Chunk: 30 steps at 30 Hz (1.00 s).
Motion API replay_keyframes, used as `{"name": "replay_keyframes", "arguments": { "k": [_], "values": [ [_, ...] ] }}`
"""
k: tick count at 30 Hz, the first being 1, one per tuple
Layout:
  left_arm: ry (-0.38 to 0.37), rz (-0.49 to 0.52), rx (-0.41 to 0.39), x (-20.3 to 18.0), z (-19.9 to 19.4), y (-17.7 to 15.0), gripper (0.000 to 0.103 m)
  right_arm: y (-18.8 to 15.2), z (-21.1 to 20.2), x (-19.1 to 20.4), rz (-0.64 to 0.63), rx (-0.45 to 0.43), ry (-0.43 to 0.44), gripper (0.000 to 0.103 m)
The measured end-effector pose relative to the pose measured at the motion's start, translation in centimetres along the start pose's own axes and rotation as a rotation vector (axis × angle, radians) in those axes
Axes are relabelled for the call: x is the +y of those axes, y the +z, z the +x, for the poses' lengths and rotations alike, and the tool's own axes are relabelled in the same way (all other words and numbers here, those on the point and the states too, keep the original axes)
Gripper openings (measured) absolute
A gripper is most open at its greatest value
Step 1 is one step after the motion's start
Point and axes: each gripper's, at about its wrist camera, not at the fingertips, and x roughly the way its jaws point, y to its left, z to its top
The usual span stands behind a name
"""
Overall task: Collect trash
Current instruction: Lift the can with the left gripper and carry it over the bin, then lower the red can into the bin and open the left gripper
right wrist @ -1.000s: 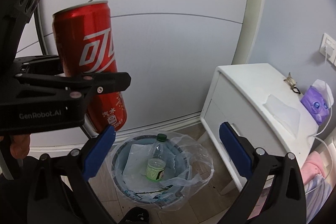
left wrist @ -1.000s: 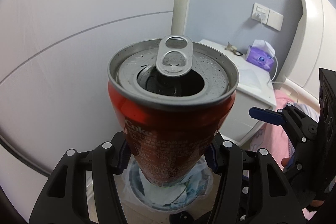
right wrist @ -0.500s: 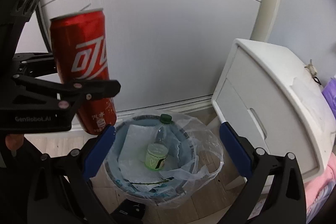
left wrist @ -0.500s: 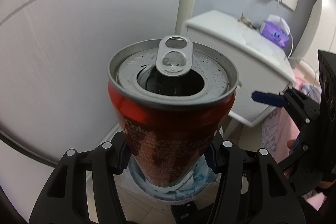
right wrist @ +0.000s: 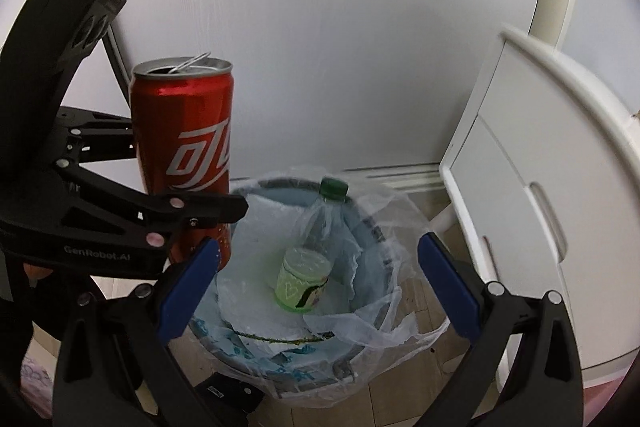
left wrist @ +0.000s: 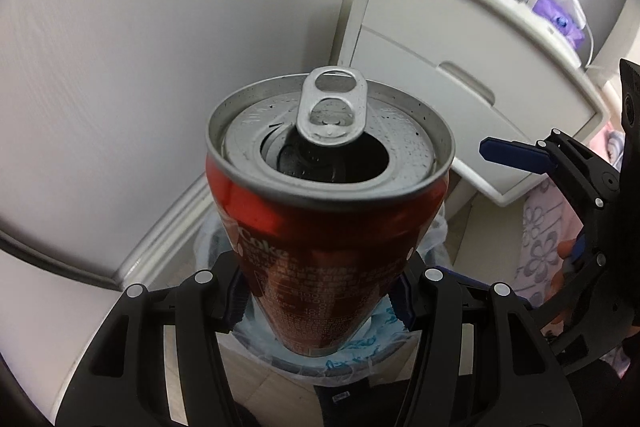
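My left gripper is shut on an opened red Coke can, held upright above the left rim of a round bin lined with a clear plastic bag. In the right wrist view the can and left gripper hang over the bin's left edge. Inside the bin lie a clear plastic bottle with a green cap and white paper. My right gripper is open and empty, above the bin; it also shows in the left wrist view.
A white bedside cabinet stands right of the bin, close to its rim. A pale wall panel rises behind the bin. A purple tissue box sits on the cabinet top. Pink floral bedding lies at the right.
Both grippers have dropped lower and tilted down toward the bin. The can now hangs closer to the bin's left rim, still held. The right gripper stays open.
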Motion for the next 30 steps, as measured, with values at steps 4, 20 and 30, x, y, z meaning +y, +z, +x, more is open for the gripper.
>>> {"name": "replay_keyframes", "arguments": {
  "k": [4, 20, 30],
  "values": [
    [-0.002, 0.011, 0.033, -0.1, 1.9, -0.6, 0.054, -1.0, 1.5, -0.4, 0.001, 0.026, 0.012, 0.096],
    [-0.006, -0.013, 0.138, 1.7, 7.0, -2.5, 0.054, -3.4, 6.5, -0.2, 0.005, 0.097, 0.059, 0.096],
    [-0.005, 0.006, 0.2, 1.9, 9.9, -3.8, 0.054, -4.9, 8.2, 0.4, -0.002, 0.137, 0.056, 0.096]
  ]
}}
